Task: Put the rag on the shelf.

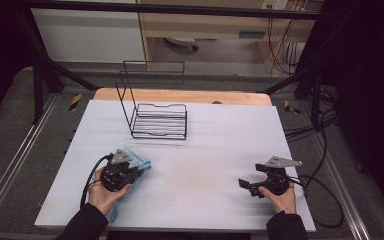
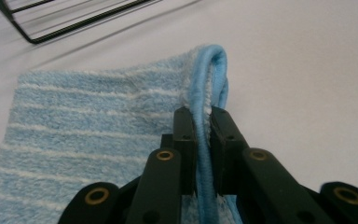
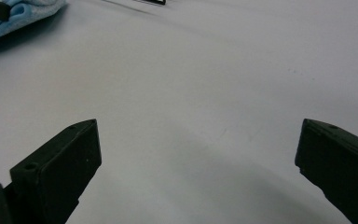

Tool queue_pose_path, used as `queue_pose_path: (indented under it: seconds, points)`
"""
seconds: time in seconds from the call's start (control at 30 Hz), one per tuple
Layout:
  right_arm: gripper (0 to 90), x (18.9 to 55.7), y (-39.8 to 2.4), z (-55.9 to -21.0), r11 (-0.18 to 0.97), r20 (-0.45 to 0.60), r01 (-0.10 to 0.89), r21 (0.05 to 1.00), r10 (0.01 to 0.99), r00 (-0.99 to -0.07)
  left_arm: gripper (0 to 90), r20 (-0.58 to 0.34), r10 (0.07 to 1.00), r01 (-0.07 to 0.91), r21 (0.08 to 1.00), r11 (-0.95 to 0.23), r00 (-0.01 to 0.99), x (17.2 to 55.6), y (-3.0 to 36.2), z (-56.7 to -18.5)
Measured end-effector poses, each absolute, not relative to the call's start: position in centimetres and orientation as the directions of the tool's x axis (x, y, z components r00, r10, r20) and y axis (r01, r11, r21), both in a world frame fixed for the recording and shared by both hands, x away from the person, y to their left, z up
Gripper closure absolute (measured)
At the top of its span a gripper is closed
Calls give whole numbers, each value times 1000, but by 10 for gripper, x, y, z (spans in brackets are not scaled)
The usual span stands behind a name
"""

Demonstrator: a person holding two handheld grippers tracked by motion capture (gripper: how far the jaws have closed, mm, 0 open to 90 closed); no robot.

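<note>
- My left tool [image 1: 130, 172] pinches the folded edge of a light blue striped terry cloth [image 2: 88, 135] near the surface's [image 1: 205, 165] front left corner; gripping the edge should let me lift it cleanly.
- My right tool [image 1: 250, 186] rests with jaws spread wide and empty near the front right corner, clear of the work.
- The black wire rack [image 1: 155, 117] stands toward the far edge; whether anything lies in it I cannot tell.

A black wire rack [image 1: 155, 117] stands on the white table [image 1: 220, 150]; black cables [image 1: 320, 130] trail at right.
</note>
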State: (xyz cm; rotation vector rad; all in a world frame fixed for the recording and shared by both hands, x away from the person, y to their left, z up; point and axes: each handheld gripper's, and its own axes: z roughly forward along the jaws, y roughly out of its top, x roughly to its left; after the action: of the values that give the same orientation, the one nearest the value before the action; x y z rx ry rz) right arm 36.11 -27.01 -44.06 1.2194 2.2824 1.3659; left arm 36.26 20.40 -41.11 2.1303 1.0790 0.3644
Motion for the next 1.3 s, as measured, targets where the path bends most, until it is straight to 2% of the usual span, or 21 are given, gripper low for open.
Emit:
queue_pose_path:
  seconds: [0.5,0.7,0.9,1.07,1.13,1.23,1.27,1.3]
  points:
    - [9,360,-269,-442,228,216,542,809,741,-635,815,-81,768,584,701,-409,635,367,149,-409]
    - [10,361,-268,-442,230,216,543,808,740,-636,808,-83,748,577,694,-431,659,368,121,-415]
    - [10,361,-267,-443,231,218,542,808,738,-639,798,-70,728,565,682,-464,683,372,111,-426]
    - [12,361,-266,-443,223,222,544,809,741,-634,744,-100,706,563,685,-462,701,374,114,-429]
    - [12,361,-263,-442,223,220,542,810,741,-635,672,-109,693,553,696,-459,713,373,117,-425]
    - [12,361,-261,-441,226,211,534,814,742,-636,636,-94,681,524,717,-460,727,372,126,-413]
    - [13,360,-258,-440,224,211,533,816,742,-636,577,-92,679,520,719,-460,728,372,130,-409]
    - [13,360,-258,-440,224,211,533,816,742,-636,577,-87,682,517,722,-459,726,372,135,-406]
